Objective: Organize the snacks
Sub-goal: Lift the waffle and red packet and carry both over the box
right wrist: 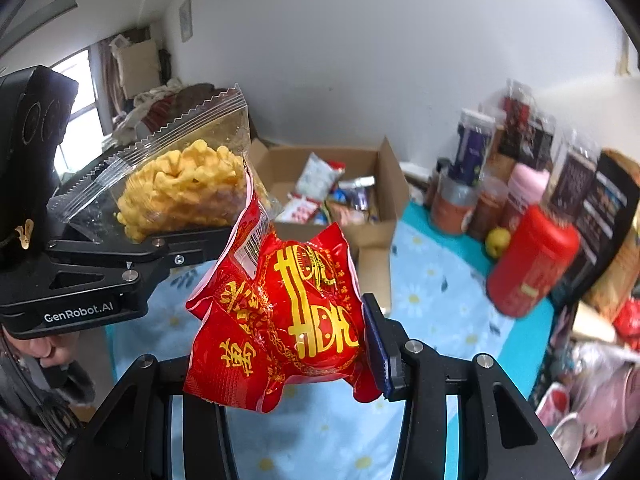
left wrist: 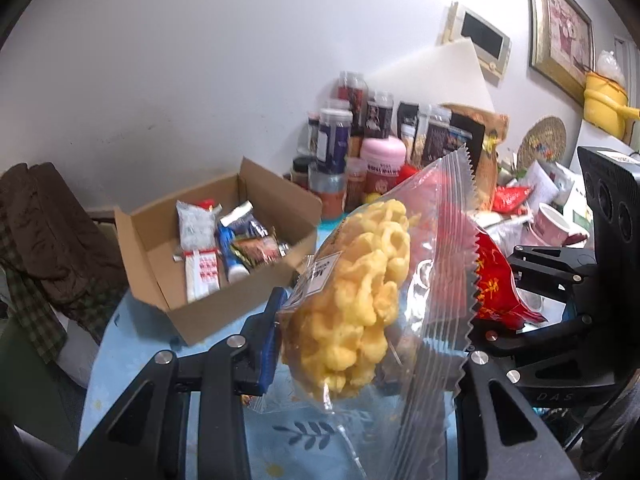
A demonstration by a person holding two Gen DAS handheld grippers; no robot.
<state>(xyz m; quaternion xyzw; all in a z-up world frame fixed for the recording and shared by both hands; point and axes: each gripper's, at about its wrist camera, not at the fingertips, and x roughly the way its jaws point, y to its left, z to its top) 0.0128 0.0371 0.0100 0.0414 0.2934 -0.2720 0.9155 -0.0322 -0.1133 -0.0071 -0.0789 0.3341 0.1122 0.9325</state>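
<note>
Open brown cardboard box (left wrist: pixel 208 276) on blue floral tablecloth (right wrist: pixel 432 300), part-filled, lies ahead and below both tools. Left gripper (left wrist: pixel 360 312) clamps clear bag of yellow puffed rings (left wrist: pixel 360 292), nearer the box; right gripper (right wrist: pixel 280 344) clamps crinkled red foil packet (right wrist: pixel 288 312).

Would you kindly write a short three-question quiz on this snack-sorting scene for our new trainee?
1. True or false: the left gripper holds the clear bag of yellow puffs.
2. Which packet is between the right gripper's fingers: A) red packet with gold print, B) a blue one, C) a white one?
3. Fill in: the cardboard box on the blue tablecloth already contains ____.

Key: 1 true; 2 A; 3 snack packets.
</note>
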